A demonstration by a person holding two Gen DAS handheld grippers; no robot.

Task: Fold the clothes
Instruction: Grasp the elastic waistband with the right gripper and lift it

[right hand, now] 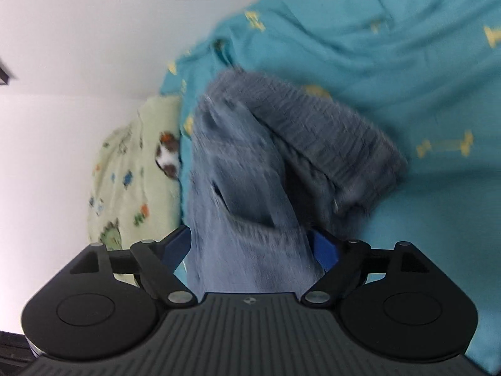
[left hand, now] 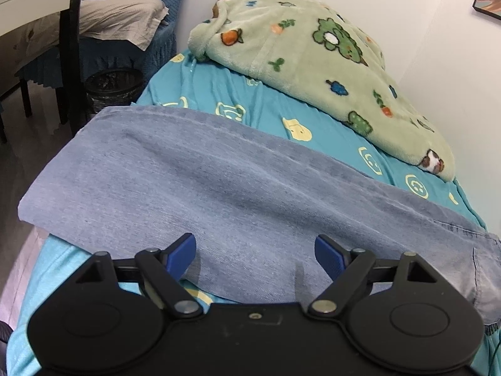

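Clearly the jeans lie spread flat across the bed, a broad band of light blue denim running from the bed's left edge toward its right edge, over a teal sheet printed with pale yellow cartoon faces. The left gripper hovers over the near part of the denim with its jaws wide apart; the blue pads stand on either side of bare cloth and pinch nothing. Behind the jeans, toward the wall side of the bed, a green fleece blanket with animal and plant motifs sits bunched in a heap, apart from the denim. Off the bed's left edge stand a dark bin and a dark chair frame. In the right wrist view, which is blurred, the waist end of the jeans rises between the jaws of the right gripper, with the grey ribbed waistband folded over to the right. Those jaws are spread wide, and the denim stands in the gap between them; whether the pads touch the cloth the blur does not let me tell. The green blanket shows at the left of this view, against the white wall.
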